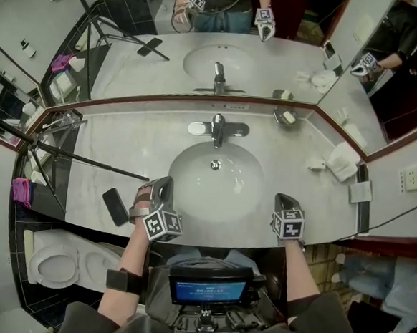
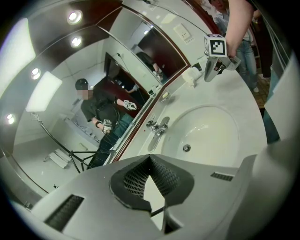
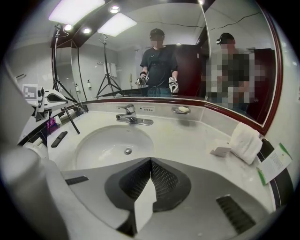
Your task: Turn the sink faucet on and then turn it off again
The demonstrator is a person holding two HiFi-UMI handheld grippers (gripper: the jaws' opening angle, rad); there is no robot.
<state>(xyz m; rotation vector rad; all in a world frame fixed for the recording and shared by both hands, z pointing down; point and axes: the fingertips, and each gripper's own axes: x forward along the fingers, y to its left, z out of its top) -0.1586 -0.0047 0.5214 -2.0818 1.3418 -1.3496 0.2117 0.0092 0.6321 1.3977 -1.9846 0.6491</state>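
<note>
near edge of the table [image 1: 123, 152]: left gripper [image 1: 164, 186] and right gripper [image 1: 286, 201] hang over the front rim, one on each side of the basin [image 1: 189, 189], well apart. both tilt down and forward. each gripper's jaws are pressed together with nothing between them; the gripper views show only pad meeting pad.

middle: basin bowl is open, drain at its centre. no stream shows under the spout.

far: faucet [image 1: 218, 129] stands centred on the basin's back rim, just before the mirror [image 1: 224, 63], well apart from both grippers. the lever sits on top; its setting is too small to read.

step, as a judgement: neither gripper is at the faucet, and the water looks off. this reads as the approach before turning it on, though the frames alone cannot rule out a finished run. the next move calls for one gripper to cross the bowl and nudge the lever with its closed tips.

around: dark phone [image 1: 115, 206] just left of the left gripper; a stand leg [image 1: 80, 158] slants across the left table; folded towel [image 1: 342, 161] and small card [image 1: 316, 164] at right; soap dish [image 1: 286, 117] right of the faucet. none of these blocks the straight path over the basin.
</note>
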